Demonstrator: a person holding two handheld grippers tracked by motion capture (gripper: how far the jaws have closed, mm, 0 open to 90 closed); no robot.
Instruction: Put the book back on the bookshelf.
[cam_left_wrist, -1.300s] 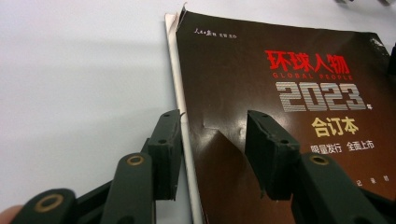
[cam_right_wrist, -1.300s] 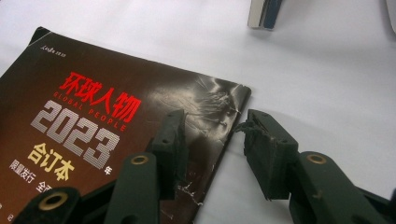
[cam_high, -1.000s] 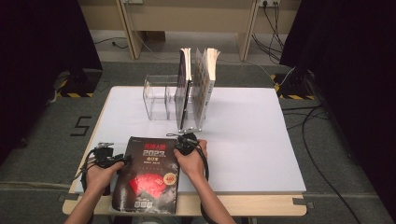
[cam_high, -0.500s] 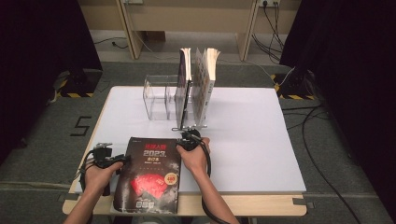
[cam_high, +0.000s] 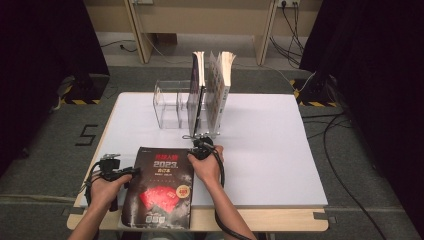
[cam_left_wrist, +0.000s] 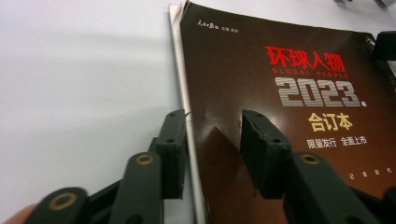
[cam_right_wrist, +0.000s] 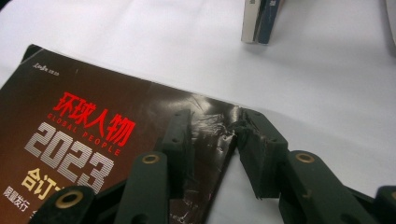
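A thick dark book (cam_high: 160, 185) with red and silver cover print lies flat at the table's front, its near end over the edge. My left gripper (cam_high: 131, 171) is at its left edge. In the left gripper view the jaws (cam_left_wrist: 212, 135) straddle that edge of the book (cam_left_wrist: 289, 70) and press on the cover, which creases between them. My right gripper (cam_high: 200, 150) is at the book's far right corner. Its jaws (cam_right_wrist: 215, 135) have just been opening, and the crinkled corner of the book (cam_right_wrist: 93, 116) lies between them.
A clear acrylic rack (cam_high: 170, 100) stands at the back of the white table (cam_high: 270, 150). Two books stand upright in it, a dark one (cam_high: 197, 90) and a pale one (cam_high: 222, 85). Their lower ends (cam_right_wrist: 259, 23) show ahead of the right gripper.
The right gripper has edged a little along the book's far corner, and the book has shifted slightly on the table. The left hand has stayed where it was.
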